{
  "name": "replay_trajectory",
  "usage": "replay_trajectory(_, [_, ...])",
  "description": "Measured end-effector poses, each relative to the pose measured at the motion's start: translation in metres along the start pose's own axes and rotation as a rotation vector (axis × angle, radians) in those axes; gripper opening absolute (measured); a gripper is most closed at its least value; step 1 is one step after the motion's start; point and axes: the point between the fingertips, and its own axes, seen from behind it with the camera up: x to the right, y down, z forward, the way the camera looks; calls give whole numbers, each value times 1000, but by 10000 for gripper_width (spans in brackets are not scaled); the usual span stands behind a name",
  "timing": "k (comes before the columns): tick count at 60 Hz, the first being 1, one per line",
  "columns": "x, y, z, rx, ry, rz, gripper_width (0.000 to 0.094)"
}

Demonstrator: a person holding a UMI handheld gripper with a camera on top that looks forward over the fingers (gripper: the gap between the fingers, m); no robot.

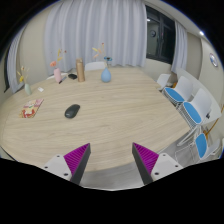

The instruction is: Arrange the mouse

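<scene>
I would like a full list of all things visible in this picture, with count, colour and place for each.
table: one, light wood, round, fills the space ahead of the fingers
mouse: one, black, on the table, well beyond the left finger
vase: one, blue, at the far edge of the table
small items: a few, pale and reddish, on the table left of the mouse; too small to name
chairs: about three, white with blue seats, along the right side of the table
curtains: white, behind the table
window: one, dark, right of the curtains
gripper: one, purple pads, open, holding nothing
</scene>
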Motion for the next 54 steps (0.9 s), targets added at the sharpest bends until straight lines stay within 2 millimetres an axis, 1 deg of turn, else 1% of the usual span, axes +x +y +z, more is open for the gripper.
replay_trajectory(5, [-5,-1,1,3,-9,-7,857])
replay_trajectory(9, [-16,-2,3,8,-26,-14,861])
replay_trajectory(16, [-48,-1,8,3,-70,-39,858])
replay_trajectory(27, [-104,7,15,-16,-138,-91,858])
replay_trajectory(33, [-131,5,21,-6,-158,-111,860])
replay_trajectory(35, [-138,3,25,0,-158,-112,861])
replay_trajectory(45, [-165,-4,49,15,-154,-94,858])
replay_trajectory(54, [-184,-15,85,26,-154,-88,860])
